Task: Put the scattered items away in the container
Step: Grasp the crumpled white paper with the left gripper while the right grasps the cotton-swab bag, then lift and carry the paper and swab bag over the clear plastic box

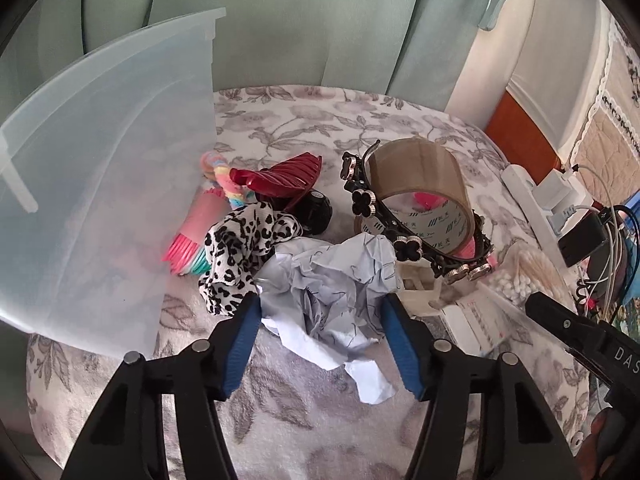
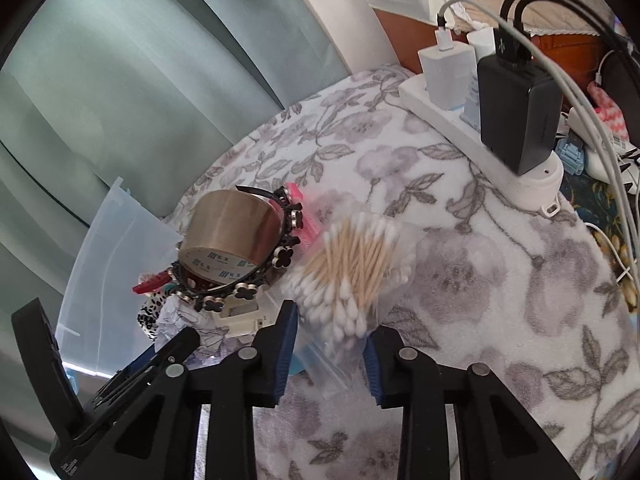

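Blue-padded left gripper (image 1: 320, 322) stands spread wide around crumpled paper (image 1: 332, 276), pads flanking it without clamping. Right gripper (image 2: 330, 338) is likewise apart, straddling the bag of cotton swabs (image 2: 352, 268). At ten o'clock from the paper lies the translucent container (image 1: 100, 168); at two o'clock, a tape roll (image 1: 416, 176) ringed by a black headband (image 1: 404, 240), all on the floral blanket (image 2: 480, 280).

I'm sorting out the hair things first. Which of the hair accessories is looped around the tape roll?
The black headband with clover-shaped charms: it circles the brown tape roll. The red claw clip and leopard scrunchie lie apart, nearer the container.
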Tool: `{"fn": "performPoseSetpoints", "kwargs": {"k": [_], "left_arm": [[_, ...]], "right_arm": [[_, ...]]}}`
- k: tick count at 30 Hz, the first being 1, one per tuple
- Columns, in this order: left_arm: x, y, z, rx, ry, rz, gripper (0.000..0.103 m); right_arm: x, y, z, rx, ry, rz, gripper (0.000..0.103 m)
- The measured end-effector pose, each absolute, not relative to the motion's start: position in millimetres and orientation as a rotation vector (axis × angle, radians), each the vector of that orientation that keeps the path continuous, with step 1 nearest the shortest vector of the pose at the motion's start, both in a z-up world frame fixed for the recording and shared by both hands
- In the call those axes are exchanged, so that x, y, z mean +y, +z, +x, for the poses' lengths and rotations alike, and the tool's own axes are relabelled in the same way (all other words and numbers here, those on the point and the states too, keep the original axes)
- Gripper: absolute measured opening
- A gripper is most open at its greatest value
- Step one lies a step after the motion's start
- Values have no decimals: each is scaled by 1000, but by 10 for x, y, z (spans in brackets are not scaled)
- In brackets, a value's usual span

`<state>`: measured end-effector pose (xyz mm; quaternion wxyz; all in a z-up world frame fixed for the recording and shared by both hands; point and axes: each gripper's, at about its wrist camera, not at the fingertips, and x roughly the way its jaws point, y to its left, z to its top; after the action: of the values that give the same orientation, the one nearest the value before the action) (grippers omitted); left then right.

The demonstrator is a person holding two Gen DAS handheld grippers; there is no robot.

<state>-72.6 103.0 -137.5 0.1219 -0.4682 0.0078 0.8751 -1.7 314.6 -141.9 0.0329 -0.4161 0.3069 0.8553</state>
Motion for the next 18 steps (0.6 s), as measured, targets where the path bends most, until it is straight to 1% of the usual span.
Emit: {"fn": "performPoseSetpoints", "kwargs": {"k": [2, 3, 4, 10, 18], "left_arm": [[1001, -1346, -689, 13, 2559, -1368, 59], [991, -1322, -663, 16, 2567, -1363, 49], [982, -1298, -639, 25, 2577, -1359, 43], [921, -1228, -529, 8, 2562, -1355, 43], [835, -959, -281, -1, 2577, -1250, 43]], "right_arm": [[3143, -1375, 12, 947, 2642, -1265, 28], [3142, -1347, 36, 949, 2648, -1256, 26], [3142, -1316, 63, 952, 2655, -1246, 24], [3129, -1173, 222, 966, 2680, -1214, 20], [3045, -833, 443, 909, 2760, -1122, 20]]}}
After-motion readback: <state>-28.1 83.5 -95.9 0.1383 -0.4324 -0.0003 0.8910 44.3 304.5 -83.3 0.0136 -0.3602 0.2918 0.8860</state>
